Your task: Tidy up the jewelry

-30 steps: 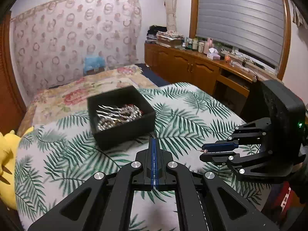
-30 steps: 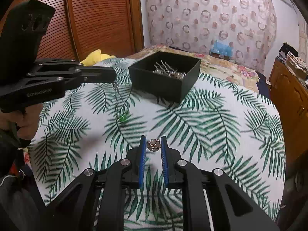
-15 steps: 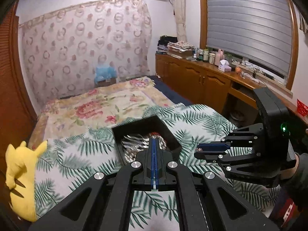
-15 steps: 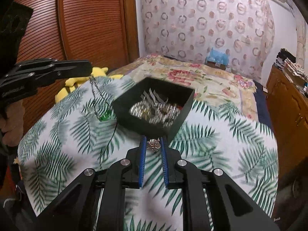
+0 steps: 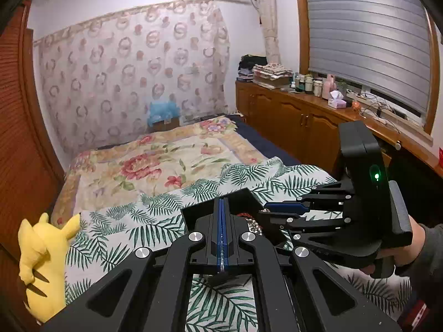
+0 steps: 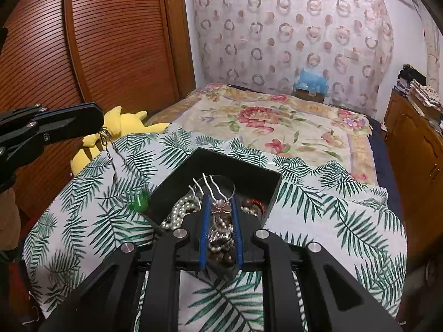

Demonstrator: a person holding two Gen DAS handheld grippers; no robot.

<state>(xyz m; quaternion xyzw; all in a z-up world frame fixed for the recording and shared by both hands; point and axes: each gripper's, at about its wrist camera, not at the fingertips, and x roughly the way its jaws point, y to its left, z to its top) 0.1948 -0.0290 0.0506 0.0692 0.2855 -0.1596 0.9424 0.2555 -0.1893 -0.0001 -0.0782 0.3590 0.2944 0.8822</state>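
Cloth [image 6: 318,215]: palm-leaf print, spread over the bed.
Box [image 6: 249,171]: black, on the cloth, heaped with jewelry.
Left gripper [image 5: 223,210]: clenched on a chain [image 6: 110,152] dangling a green pendant [image 6: 139,202] beside the box.
Right gripper [image 6: 220,207]: over the box, pinching a flower brooch [image 6: 220,208].

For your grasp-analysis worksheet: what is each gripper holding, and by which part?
Left gripper pinches the necklace by its chain's top; the green pendant dangles. Right gripper holds a flower-shaped ornament by its sides.
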